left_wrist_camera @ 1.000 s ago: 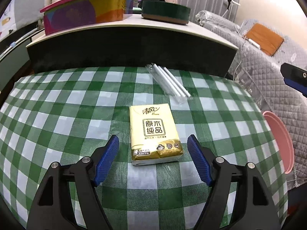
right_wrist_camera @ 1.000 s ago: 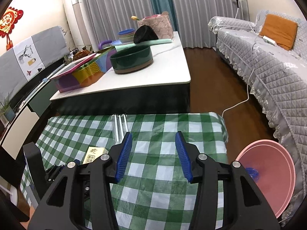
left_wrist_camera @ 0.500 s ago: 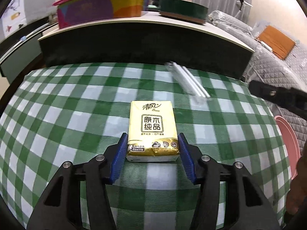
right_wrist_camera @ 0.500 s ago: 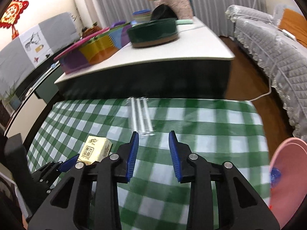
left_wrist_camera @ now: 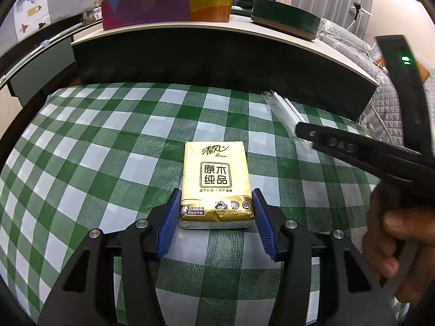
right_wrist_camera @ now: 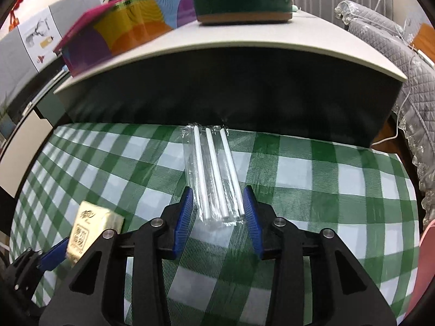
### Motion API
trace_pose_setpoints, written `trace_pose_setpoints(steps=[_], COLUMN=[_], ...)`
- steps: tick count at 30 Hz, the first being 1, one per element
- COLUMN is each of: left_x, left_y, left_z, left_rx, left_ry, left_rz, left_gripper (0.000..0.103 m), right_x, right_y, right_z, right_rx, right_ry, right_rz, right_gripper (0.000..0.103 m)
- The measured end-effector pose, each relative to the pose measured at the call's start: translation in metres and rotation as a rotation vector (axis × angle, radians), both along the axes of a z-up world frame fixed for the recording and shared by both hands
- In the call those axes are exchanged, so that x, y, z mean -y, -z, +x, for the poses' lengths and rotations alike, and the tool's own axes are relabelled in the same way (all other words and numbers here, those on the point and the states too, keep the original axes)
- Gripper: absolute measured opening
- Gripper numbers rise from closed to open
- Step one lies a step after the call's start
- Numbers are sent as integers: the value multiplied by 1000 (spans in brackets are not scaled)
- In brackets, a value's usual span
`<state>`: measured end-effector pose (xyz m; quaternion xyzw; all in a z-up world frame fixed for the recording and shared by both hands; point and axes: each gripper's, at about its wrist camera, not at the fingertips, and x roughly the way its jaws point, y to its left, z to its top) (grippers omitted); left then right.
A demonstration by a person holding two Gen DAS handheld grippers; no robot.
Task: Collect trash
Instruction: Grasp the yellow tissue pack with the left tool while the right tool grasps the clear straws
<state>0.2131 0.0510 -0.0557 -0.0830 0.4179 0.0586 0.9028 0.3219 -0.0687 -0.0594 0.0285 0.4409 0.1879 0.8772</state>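
Observation:
A yellow tissue pack (left_wrist_camera: 216, 183) lies on the green checked tablecloth (left_wrist_camera: 108, 163). My left gripper (left_wrist_camera: 216, 212) is shut on its near end, both blue pads against its sides. The pack also shows in the right wrist view (right_wrist_camera: 91, 229). A clear wrapper with three white straws (right_wrist_camera: 214, 174) lies near the cloth's far edge; it also shows in the left wrist view (left_wrist_camera: 282, 108). My right gripper (right_wrist_camera: 218, 205) straddles the wrapper's near end, jaws open with a small gap each side. The right gripper's body (left_wrist_camera: 367, 149) shows in the left wrist view.
A low white-topped table (right_wrist_camera: 244, 46) stands just beyond the cloth, bearing a colourful box (left_wrist_camera: 165, 2) and a dark green bowl (right_wrist_camera: 242, 0). A grey quilted sofa (right_wrist_camera: 394, 43) is at the right. A pink basin's rim (right_wrist_camera: 428, 266) shows at the right edge.
My left gripper closed from wide open onto the tissue pack. My right gripper moved forward and down to the straw wrapper, its jaws now either side of it.

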Motion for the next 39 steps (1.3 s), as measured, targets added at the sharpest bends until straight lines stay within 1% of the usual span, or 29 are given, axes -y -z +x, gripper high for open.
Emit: trace_pose_setpoints(steps=[3,5,7,9,11,15,19,22,25,32,39], left_x=[-1,-2,-3,-3,-3,-4,-4,-3,-2,3,11], left_y=[0,-1,0,-1,-2,-5,-10,-15,-22,-42,-61], left_z=[0,0,-1,-2,-3,-5,-10,-14,-20,-36,-54], left_rx=[-3,-3,-4,-5,-5,4,18,31,48,96,135], left_ry=[0,1,0,0,-1,0,1,7,17,43,66], left_rz=[-7,-9,-13,-16,-19,-17,-13,-14,-14,-9,-10], left_gripper=[51,51,51,51,51,51,51,51,51,51,51], right_x=[-4,-7,-8,-8,-5,4,15,19,22,42,72], right_y=[4,5,4,4,1,-8,-21,-33,-49,-81,-113], right_z=[3,2,1,0,-3,-11,-23,-35,-52,-96,-137], right_rx=[-10,2,7,8,18,34,37,46,75,108,145], right_ry=[-6,-10,-8,-9,1,11,30,27,16,28,40], right_rz=[-23,-47,-59,-59,-60,-49,-21,-19,-33,-25,-49], right_gripper=[39,38,26,9,7,6,6,6,6,6,6])
